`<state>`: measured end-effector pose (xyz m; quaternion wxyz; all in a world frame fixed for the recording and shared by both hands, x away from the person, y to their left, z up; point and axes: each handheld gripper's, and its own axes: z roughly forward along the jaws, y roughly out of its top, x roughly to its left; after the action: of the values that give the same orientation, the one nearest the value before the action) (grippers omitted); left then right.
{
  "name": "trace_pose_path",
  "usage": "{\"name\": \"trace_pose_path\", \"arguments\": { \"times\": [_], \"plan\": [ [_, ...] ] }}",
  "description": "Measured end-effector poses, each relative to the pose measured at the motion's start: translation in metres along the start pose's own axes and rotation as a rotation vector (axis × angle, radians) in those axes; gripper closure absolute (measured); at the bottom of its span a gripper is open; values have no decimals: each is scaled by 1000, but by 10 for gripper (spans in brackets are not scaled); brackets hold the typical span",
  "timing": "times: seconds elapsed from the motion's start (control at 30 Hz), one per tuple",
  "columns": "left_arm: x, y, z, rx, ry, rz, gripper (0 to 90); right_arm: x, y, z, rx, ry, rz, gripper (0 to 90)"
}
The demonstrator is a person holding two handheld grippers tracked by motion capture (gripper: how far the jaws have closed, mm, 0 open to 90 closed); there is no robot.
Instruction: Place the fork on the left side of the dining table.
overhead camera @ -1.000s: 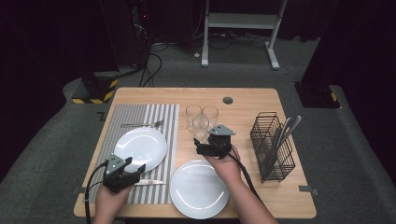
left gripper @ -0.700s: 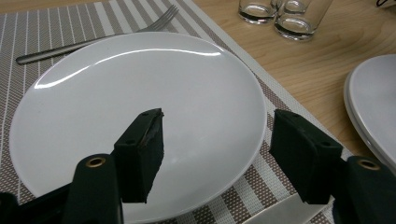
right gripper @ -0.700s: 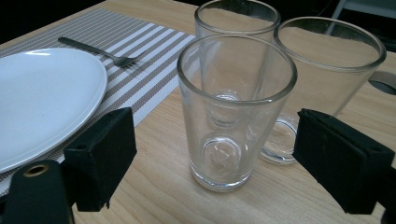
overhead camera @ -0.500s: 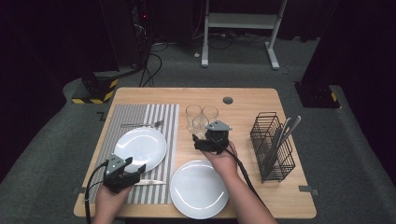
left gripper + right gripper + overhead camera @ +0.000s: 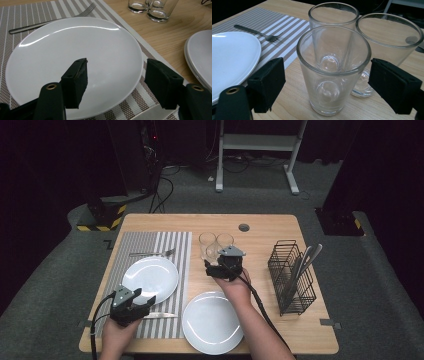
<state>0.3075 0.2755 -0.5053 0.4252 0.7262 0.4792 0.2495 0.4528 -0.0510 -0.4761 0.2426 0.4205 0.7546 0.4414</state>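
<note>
Dark room all around, grey carpet, and a wooden table (image 5: 260, 227) in the middle of the high view. Our right gripper (image 5: 216, 268) sits near the table's centre, right up against the cluster of three glasses (image 5: 216, 245) that stands a bit toward the far edge. Our left gripper (image 5: 141, 303) hangs over the near left corner, above the striped placemat (image 5: 165, 245), next to a knife (image 5: 161, 315) lying by the mat's near edge. One white plate (image 5: 150, 276) is on the mat with a fork (image 5: 150, 253) beyond it; a second plate (image 5: 212, 322) sits on bare wood at the near edge. A black wire basket (image 5: 292, 275) with cutlery stands by the right edge.

Left gripper view: our jaws are spread wide with nothing between them, hovering over the near rim of the plate on the mat (image 5: 75, 57). The fork (image 5: 50, 21) lies past it, two of the glasses (image 5: 160, 11) are further back on the wood, and the other plate's rim (image 5: 197, 55) pokes in at the right.

Right gripper view: jaws spread, one on each side of the nearest glass (image 5: 333, 72), and neither pad looks like it's touching it. That glass stands upright on the wood, with the other two tight behind it.

No brands or writing we can read anywhere.
</note>
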Motion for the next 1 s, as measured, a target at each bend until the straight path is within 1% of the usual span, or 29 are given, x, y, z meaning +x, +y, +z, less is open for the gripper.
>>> {"name": "trace_pose_path", "arguments": {
  "times": [0.07,0.17,0.23,0.33,0.53,0.6,0.8,1.0],
  "plan": [
    [0,-1,0,2,1,0,350,0,1,2,-1,2,4,142],
    [1,-2,2,10,5,2,348,2,2,6,-1,-8,-2,153],
    [0,-2,3,10,1,0,349,3,3,7,-5,-13,-6,164],
    [0,-1,2,10,2,3,349,3,4,9,-4,-19,0,174],
    [1,-1,2,7,1,0,350,2,6,10,-16,-31,10,228],
    [1,-1,1,5,1,0,351,2,5,10,-18,-42,8,275],
    [1,-1,1,5,0,1,352,3,5,9,-13,-43,-1,282],
    [0,-1,1,3,0,2,353,7,3,5,-9,-33,-9,282]
  ]
}}
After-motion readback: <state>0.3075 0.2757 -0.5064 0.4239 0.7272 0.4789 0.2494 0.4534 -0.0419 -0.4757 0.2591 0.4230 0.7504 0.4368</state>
